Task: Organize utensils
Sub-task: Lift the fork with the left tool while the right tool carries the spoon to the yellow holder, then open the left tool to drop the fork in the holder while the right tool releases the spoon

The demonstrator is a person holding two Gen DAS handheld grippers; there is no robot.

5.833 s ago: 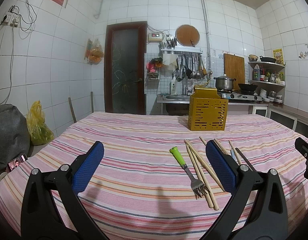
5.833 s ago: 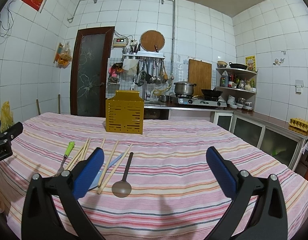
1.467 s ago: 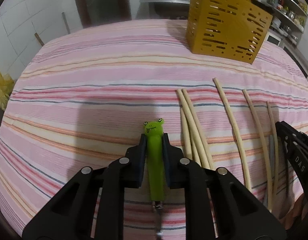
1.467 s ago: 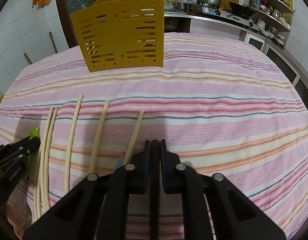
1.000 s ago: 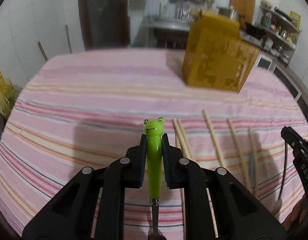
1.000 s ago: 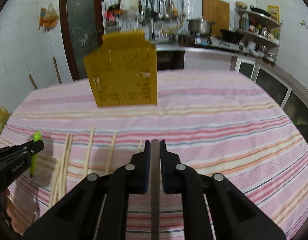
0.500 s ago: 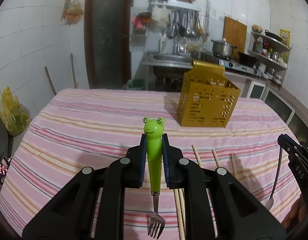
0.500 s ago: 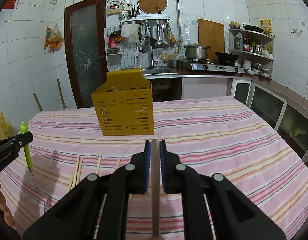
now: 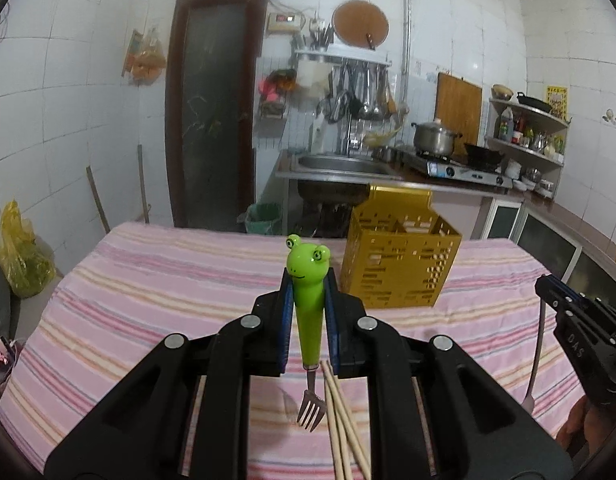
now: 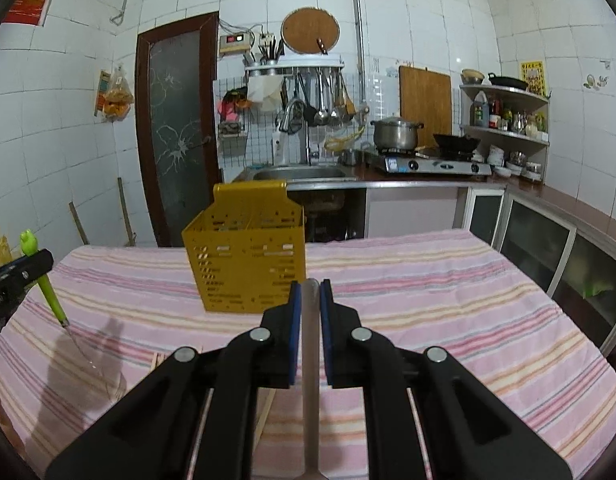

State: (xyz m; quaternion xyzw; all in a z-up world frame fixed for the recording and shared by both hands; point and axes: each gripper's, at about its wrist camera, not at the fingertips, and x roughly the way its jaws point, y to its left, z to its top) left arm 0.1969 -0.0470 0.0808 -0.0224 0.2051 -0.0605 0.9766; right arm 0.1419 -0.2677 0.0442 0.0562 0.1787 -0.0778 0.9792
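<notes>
Utensils are split between the two hand-held grippers and the striped worktop (image 9: pixel 148 288). Clamped between the blue pads of the left hand-held gripper (image 9: pixel 309 312) is a fork (image 9: pixel 308 320) with a green frog-shaped handle, its frog head sticking up past the pads and its metal tines hanging below, clear of the cloth. Just beside the tines, wooden chopsticks (image 9: pixel 340 424) lie on the worktop under that gripper. The right hand-held gripper (image 10: pixel 309 320) is clenched on the thin grey metal handle of a spoon (image 10: pixel 309 380), which runs straight down between its pads; the bowl is cut off at the lower edge of the right wrist view. A yellow perforated utensil holder (image 10: pixel 248 268) stands upright on the worktop, well beyond both grippers. Behind it are a sink (image 10: pixel 300 174) and a stove (image 10: pixel 428 166).
</notes>
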